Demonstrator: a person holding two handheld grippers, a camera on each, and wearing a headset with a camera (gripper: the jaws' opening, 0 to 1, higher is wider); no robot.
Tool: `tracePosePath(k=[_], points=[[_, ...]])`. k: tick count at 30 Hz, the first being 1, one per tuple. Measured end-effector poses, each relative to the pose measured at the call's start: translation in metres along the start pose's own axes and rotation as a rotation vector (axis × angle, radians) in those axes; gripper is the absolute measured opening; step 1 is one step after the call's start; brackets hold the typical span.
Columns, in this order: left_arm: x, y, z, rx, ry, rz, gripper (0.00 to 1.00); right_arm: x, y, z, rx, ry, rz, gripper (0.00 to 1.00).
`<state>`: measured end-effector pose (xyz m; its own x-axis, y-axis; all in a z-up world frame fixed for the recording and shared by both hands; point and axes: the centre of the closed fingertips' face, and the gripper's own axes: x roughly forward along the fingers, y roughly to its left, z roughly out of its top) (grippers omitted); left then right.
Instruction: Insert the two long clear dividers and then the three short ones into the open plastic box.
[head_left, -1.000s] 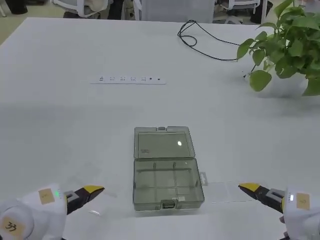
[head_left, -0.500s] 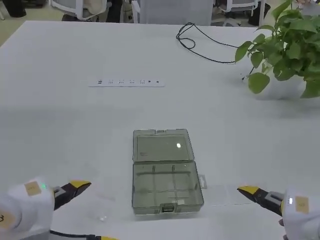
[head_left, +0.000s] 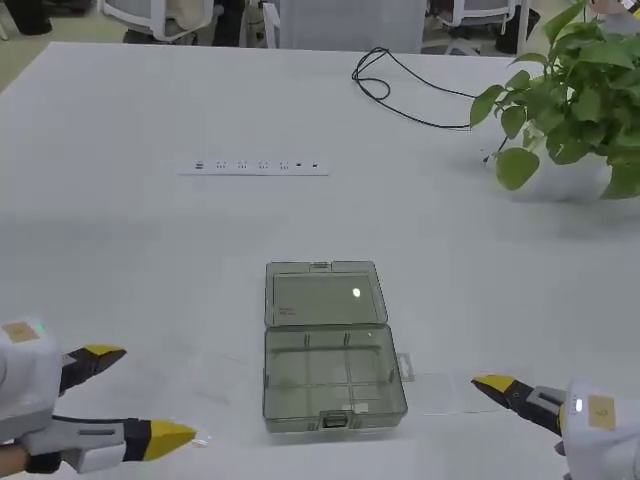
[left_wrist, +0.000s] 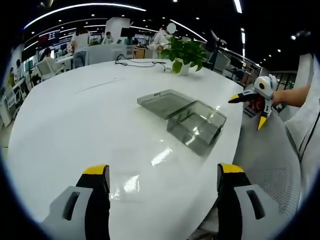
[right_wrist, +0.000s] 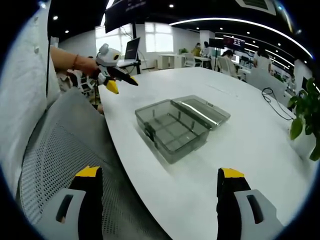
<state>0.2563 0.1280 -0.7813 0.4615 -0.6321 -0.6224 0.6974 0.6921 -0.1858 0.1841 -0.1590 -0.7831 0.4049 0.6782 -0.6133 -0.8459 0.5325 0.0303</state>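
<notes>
Leftward and back toward us the left gripper (head_left: 138, 393) has drawn, its yellow-tipped jaws now spread wide, empty; the right gripper (left_wrist: 247, 112) gapes too, holding nothing; between them sits the smoky open plastic box (head_left: 295, 408), clear partitions (head_left: 347, 345) standing inside, lid (head_left: 325, 295) flat behind; a clear sheet (head_left: 440, 392) lies just beside it; beyond, a white power strip (head_left: 255, 167).

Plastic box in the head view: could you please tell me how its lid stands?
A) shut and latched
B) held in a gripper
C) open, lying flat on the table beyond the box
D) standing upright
C: the lid lies flat on the table, joined to the far edge of the plastic box.
</notes>
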Motion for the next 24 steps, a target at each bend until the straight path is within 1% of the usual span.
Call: tracePosePath(k=[1, 3, 4, 5, 6, 7, 8, 9, 10, 12, 16, 18, 21, 23, 24], points=[[0.001, 0.006, -0.004, -0.012, 0.024, 0.011, 0.89, 0.0, 0.0, 0.0, 0.0, 0.001, 0.0, 0.96], [0.001, 0.012, -0.005, -0.029, 0.039, 0.02, 0.85, 0.0, 0.0, 0.0, 0.002, 0.0, 0.001, 0.96], [0.002, 0.017, -0.006, -0.03, 0.053, 0.033, 0.84, 0.001, 0.0, 0.0, 0.002, 0.001, 0.0, 0.96], [0.001, 0.021, -0.012, -0.044, 0.086, 0.05, 0.82, 0.001, 0.0, 0.0, 0.003, 0.001, 0.0, 0.96], [0.003, 0.023, -0.008, -0.036, 0.071, 0.045, 0.8, 0.001, 0.0, 0.0, 0.005, 0.001, 0.0, 0.96], [0.003, 0.025, -0.008, -0.04, 0.075, 0.046, 0.78, 0.001, 0.0, 0.0, 0.006, 0.001, 0.0, 0.95], [0.004, 0.028, -0.011, -0.046, 0.1, 0.052, 0.75, 0.001, 0.0, 0.0, 0.006, 0.001, 0.0, 0.95], [0.005, 0.03, -0.013, -0.047, 0.114, 0.056, 0.73, 0.001, 0.0, 0.0, 0.007, 0.001, 0.0, 0.95], [0.005, 0.033, -0.016, -0.042, 0.142, 0.066, 0.71, 0.002, 0.0, 0.0, 0.008, 0.001, 0.001, 0.95], [0.009, 0.039, -0.019, -0.033, 0.165, 0.074, 0.68, 0.002, 0.0, 0.0, 0.008, 0.002, 0.001, 0.95], [0.013, 0.045, -0.025, -0.037, 0.214, 0.087, 0.63, 0.003, -0.001, -0.001, 0.012, 0.002, 0.001, 0.95], [0.015, 0.046, -0.026, -0.038, 0.231, 0.089, 0.59, 0.003, -0.001, -0.001, 0.014, 0.004, 0.0, 0.95], [0.019, 0.047, -0.032, -0.037, 0.269, 0.097, 0.56, 0.003, -0.001, -0.001, 0.016, 0.004, 0.0, 0.95], [0.02, 0.048, -0.037, -0.023, 0.301, 0.104, 0.54, 0.004, -0.002, -0.001, 0.016, 0.004, 0.001, 0.95], [0.021, 0.048, -0.04, -0.009, 0.325, 0.109, 0.53, 0.004, -0.002, -0.001, 0.016, 0.005, 0.001, 0.95]])
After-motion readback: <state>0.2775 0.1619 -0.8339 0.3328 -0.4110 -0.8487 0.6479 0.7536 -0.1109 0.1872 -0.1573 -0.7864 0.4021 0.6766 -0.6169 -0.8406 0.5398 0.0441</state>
